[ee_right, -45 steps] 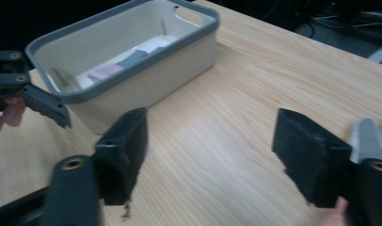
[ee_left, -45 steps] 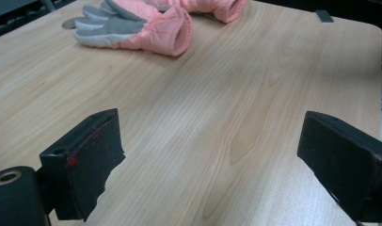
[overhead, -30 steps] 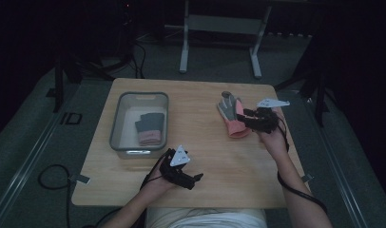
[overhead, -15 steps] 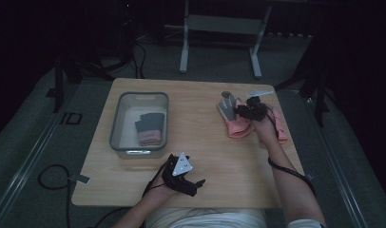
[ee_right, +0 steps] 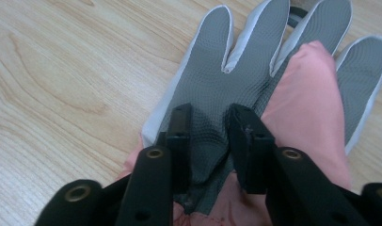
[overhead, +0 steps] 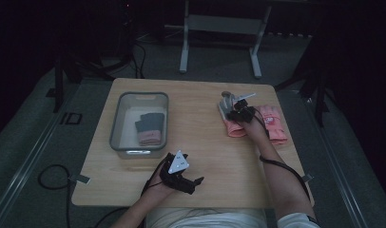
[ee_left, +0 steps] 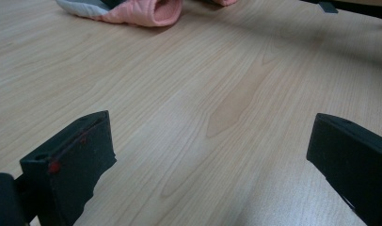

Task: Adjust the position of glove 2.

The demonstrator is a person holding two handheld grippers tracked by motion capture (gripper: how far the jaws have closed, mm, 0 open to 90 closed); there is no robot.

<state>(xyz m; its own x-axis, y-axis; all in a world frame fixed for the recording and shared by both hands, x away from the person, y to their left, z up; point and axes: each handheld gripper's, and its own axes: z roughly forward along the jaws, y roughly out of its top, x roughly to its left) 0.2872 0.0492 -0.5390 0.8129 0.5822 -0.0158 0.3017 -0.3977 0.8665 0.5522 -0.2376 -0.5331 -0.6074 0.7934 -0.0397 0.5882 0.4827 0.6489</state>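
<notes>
Right now, quick notes:
Work: R tongs (ee_right: 208, 127) picking at a grey-palmed glove (ee_right: 236, 70) lying on a pink glove (ee_right: 306, 117).
Glove spot: approx 2 o'clock on the surface (overhead: 205, 137) in the high view, w/ a second pink glove (overhead: 273, 124) just beside at its 3 o'clock.
R tongs state: have just been closing; jaws now narrow, w/ a fold of grey palm fabric bunched between them, pads pressing on it.
L tongs (ee_left: 208, 155) state: jaws wide apart, nothing between, parked low over bare wood at approx 6 o'clock.
Handling: knit fabric w/ textured coating, so prob. light, floppy, not slippery, not fragile. Will drape and dangle once lifted; pink one underneath might drag along.
Where to grip: palm centre pinch looks OK; cuff end is prob. the tidier hold.
Bin: clear tub (overhead: 116, 124) at approx 10 o'clock, folded dark and pink gloves inside.
Surface: pale wood-grain, matte.
Room: dim; grey floor, metal stand legs (overhead: 219, 42) at 12 o'clock, cables on floor.
</notes>
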